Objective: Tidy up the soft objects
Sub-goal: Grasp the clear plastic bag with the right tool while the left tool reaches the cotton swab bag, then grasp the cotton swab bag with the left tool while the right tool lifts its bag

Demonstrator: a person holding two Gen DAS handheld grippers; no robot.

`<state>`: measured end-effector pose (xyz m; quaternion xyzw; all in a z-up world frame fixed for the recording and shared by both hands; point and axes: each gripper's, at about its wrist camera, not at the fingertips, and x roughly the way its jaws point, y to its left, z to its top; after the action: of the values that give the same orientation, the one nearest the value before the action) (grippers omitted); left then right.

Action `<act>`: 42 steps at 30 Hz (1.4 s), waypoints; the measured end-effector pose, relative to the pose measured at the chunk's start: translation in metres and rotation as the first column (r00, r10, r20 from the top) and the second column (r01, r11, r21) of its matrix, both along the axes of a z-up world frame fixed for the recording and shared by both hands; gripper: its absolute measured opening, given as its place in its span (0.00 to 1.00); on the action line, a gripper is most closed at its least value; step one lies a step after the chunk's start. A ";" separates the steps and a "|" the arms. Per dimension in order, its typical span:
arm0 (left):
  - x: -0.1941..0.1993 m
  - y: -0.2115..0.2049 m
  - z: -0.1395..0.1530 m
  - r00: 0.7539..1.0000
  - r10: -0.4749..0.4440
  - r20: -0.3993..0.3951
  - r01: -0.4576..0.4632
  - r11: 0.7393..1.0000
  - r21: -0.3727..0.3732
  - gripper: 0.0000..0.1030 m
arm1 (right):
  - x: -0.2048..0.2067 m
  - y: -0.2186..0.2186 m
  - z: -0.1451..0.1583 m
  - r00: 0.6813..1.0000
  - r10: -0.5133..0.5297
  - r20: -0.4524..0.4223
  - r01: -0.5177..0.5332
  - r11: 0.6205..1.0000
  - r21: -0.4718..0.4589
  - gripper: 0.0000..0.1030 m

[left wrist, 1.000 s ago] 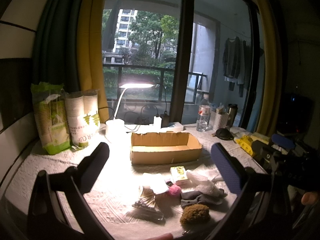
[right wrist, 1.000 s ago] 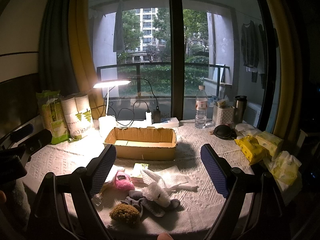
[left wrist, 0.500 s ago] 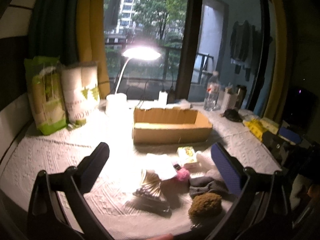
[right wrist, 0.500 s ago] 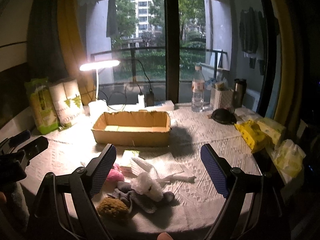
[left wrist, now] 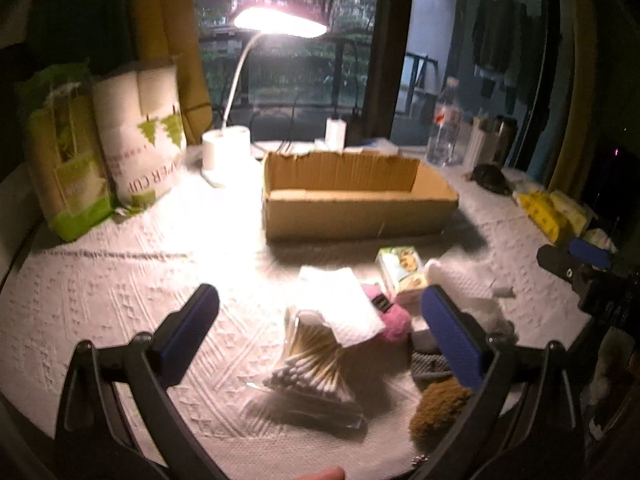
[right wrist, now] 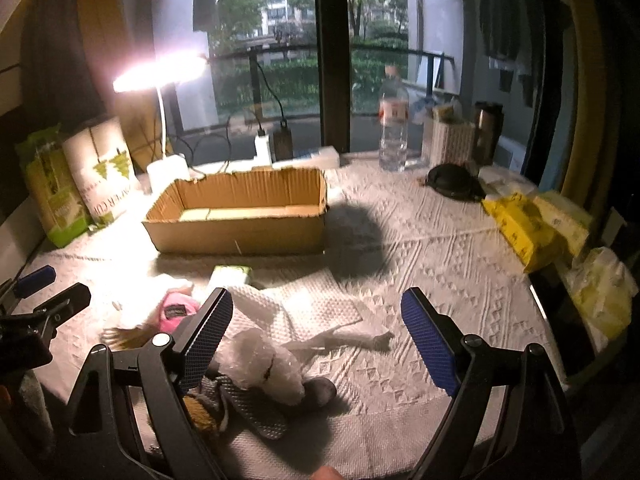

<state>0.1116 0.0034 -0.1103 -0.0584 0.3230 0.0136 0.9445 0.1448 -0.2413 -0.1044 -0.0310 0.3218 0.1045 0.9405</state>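
An open cardboard box (left wrist: pixel 352 200) (right wrist: pixel 240 216) stands mid-table. In front of it lies a pile: a bag of cotton swabs (left wrist: pixel 316 364), a folded white tissue (left wrist: pixel 344 304), a pink knit item (left wrist: pixel 394 318) (right wrist: pixel 178 310), a small green-and-white box (left wrist: pixel 402 274), grey socks (right wrist: pixel 256 408), a brown sponge (left wrist: pixel 438 406) and a crumpled plastic bag (right wrist: pixel 264 364). My left gripper (left wrist: pixel 320 340) is open above the swabs. My right gripper (right wrist: pixel 316 340) is open above the white paper towel (right wrist: pixel 320 312), its left finger over the plastic bag.
A lit desk lamp (left wrist: pixel 280 24), packs of paper cups (left wrist: pixel 136 136), a water bottle (right wrist: pixel 394 120), a black pouch (right wrist: pixel 452 182) and yellow tissue packs (right wrist: pixel 520 224) ring the table. A window and curtains stand behind.
Both grippers have moved forward and tilted down toward the pile; the objects and box look closer and larger. Both stay open.
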 end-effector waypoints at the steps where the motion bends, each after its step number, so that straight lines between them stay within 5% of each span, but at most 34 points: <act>1: 0.002 0.000 -0.004 1.000 0.000 -0.012 0.000 1.000 0.003 0.99 | 0.002 0.000 -0.004 1.000 0.002 -0.010 -0.002 1.000 -0.003 0.86; 20: 0.020 0.004 -0.066 0.981 -0.007 -0.193 0.017 0.999 0.049 0.97 | 0.004 0.019 -0.061 0.979 0.135 -0.154 -0.130 0.991 0.044 0.86; 22: 0.025 0.004 -0.071 0.977 -0.010 -0.214 0.020 0.999 0.047 0.86 | 0.009 0.020 -0.064 0.975 0.144 -0.167 -0.137 0.989 0.056 0.86; 26: 0.029 0.003 -0.075 0.972 -0.029 -0.233 0.041 0.998 0.047 0.84 | 0.015 0.024 -0.070 0.969 0.156 -0.190 -0.144 0.987 0.073 0.86; 30: 0.032 0.000 -0.080 0.962 -0.071 -0.264 0.083 0.996 0.036 0.59 | 0.017 0.025 -0.072 0.963 0.171 -0.207 -0.154 0.983 0.095 0.75; 32: 0.030 -0.001 -0.079 0.964 -0.069 -0.257 0.082 0.996 0.039 0.56 | 0.016 0.025 -0.071 0.963 0.175 -0.204 -0.159 0.983 0.091 0.61; 42: 0.012 0.006 -0.062 0.977 -0.059 -0.207 0.063 0.998 0.013 0.48 | 0.003 0.023 -0.051 0.973 0.183 -0.138 -0.173 0.982 0.077 0.53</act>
<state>0.1240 0.0089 -0.1723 -0.0377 0.4207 -0.0063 0.9064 0.1478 -0.2182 -0.1559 -0.0216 0.3815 0.2008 0.9021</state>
